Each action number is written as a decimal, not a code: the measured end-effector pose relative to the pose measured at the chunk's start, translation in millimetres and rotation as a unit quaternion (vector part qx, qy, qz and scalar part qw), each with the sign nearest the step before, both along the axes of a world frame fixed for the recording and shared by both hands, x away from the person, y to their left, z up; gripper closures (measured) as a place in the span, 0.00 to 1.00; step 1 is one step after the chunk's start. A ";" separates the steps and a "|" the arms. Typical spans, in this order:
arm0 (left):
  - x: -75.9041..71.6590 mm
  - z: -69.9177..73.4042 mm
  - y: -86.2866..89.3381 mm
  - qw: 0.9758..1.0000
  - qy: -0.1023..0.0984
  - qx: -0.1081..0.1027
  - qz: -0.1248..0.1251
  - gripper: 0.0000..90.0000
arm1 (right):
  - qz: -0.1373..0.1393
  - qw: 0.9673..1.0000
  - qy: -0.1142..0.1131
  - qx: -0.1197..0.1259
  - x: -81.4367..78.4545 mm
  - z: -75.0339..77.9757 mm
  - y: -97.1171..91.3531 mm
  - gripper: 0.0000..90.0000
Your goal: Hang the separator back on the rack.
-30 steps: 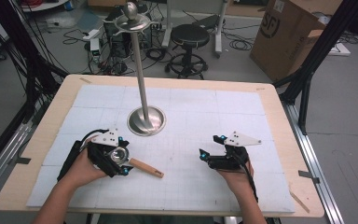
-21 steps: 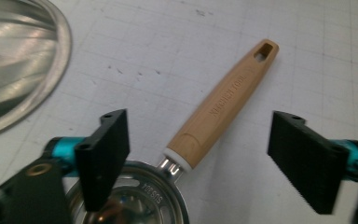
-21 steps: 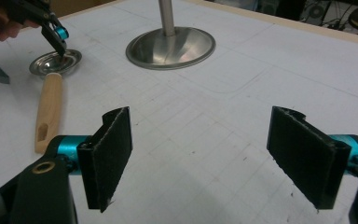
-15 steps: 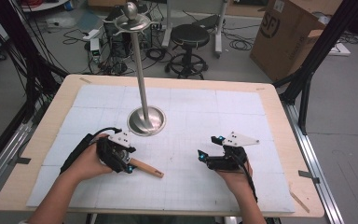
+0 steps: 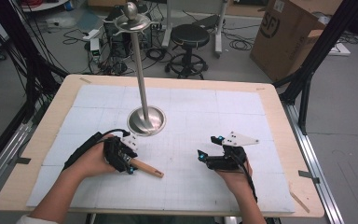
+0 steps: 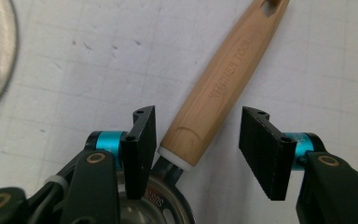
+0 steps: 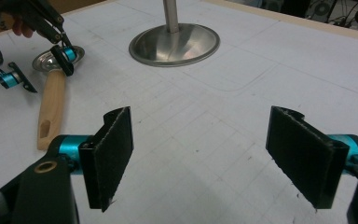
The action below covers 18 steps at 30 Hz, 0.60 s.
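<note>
Lying flat on the white mat between the jaws of the left gripper [image 6: 196, 149]: a wooden-handled utensil [image 6: 223, 88], jaws just closing, pads not yet pressing. Probably light, stiff, smooth; best pinched mid-handle, beyond the metal head. Right gripper [image 7: 209, 158] released, well apart.

smooth wooden handle [image 6: 226, 88], glossy metal stand base [image 5: 146, 120]

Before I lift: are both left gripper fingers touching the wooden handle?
Apart. In the left gripper view, the closing fingers straddle the wooden handle, with bare mat plainly visible between it and the right-hand finger.
</note>
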<state>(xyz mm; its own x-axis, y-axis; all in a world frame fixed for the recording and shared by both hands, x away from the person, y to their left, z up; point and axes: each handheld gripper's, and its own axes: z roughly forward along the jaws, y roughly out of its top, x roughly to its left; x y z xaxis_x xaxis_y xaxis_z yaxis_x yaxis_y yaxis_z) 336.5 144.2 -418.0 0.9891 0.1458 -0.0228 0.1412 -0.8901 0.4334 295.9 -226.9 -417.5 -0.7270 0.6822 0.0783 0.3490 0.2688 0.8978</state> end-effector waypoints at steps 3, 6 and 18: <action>1.0 -0.2 -0.8 1.000 -0.001 0.003 0.001 0.54 | 0.000 1.000 -0.001 0.000 0.1 -0.2 0.7 0.25; 0.6 0.4 -0.4 1.000 -0.004 0.004 0.004 0.59 | 0.001 1.000 -0.002 -0.004 0.0 -0.5 1.7 0.25; -1.1 1.8 -0.2 1.000 0.003 0.006 0.019 0.74 | 0.001 1.000 0.001 -0.004 -0.2 -0.7 2.2 0.25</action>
<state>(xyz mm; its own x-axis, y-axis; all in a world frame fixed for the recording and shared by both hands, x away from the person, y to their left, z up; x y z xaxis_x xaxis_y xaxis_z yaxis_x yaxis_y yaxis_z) 335.4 144.0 -416.2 0.9827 0.1834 -0.0273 0.1777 -0.8889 0.4223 295.7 -224.7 -418.2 -0.7283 0.6813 0.0735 0.3496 0.2772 0.8950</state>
